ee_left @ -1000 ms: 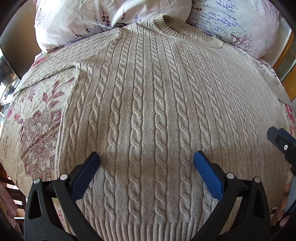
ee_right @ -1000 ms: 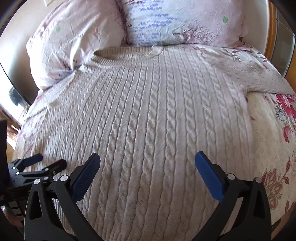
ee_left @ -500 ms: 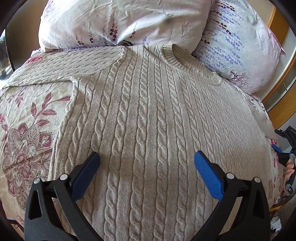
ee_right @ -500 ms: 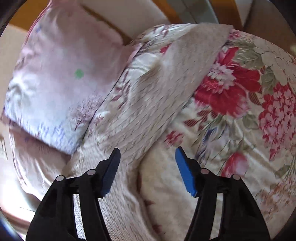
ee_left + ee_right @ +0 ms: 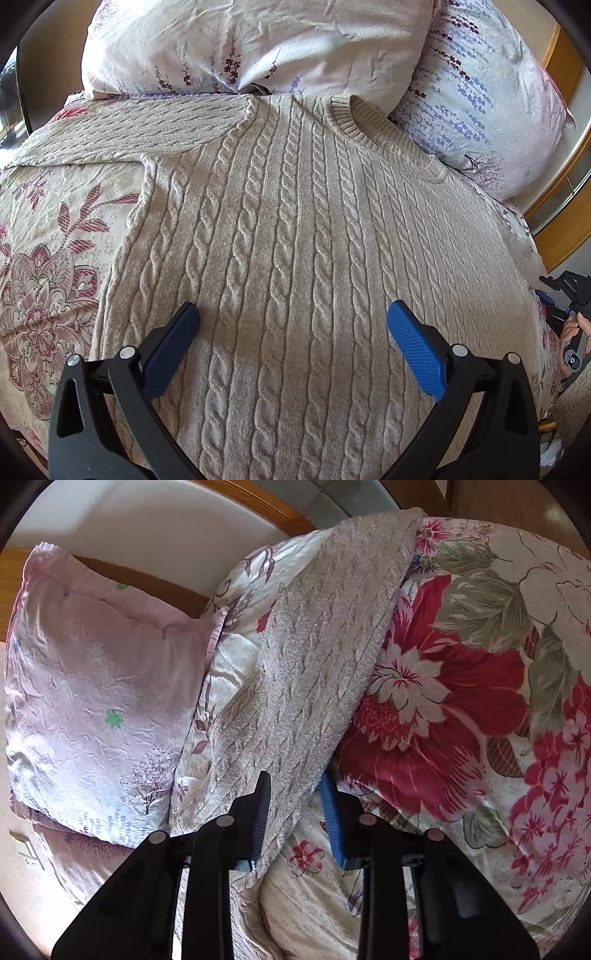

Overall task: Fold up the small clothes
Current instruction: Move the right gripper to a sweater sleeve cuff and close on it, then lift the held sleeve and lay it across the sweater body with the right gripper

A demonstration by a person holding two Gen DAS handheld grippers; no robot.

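Observation:
A beige cable-knit sweater lies flat, front up, on the floral bedspread, collar toward the pillows. Its left sleeve stretches out to the left. My left gripper hovers open above the sweater's lower body, empty. In the right wrist view the right sleeve runs away across the bed. My right gripper has its blue pads narrowed around the near part of this sleeve, with the knit between them; a small gap shows at the right pad. The right gripper also shows at the left wrist view's right edge.
Two pale floral pillows lie behind the collar against a wooden headboard. The bedspread's red flower print lies right of the sleeve. The bed's edge drops off at the right.
My right gripper swung from the sweater's body to the right sleeve and its jaws narrowed around it. My left gripper moved forward up the body, still open.

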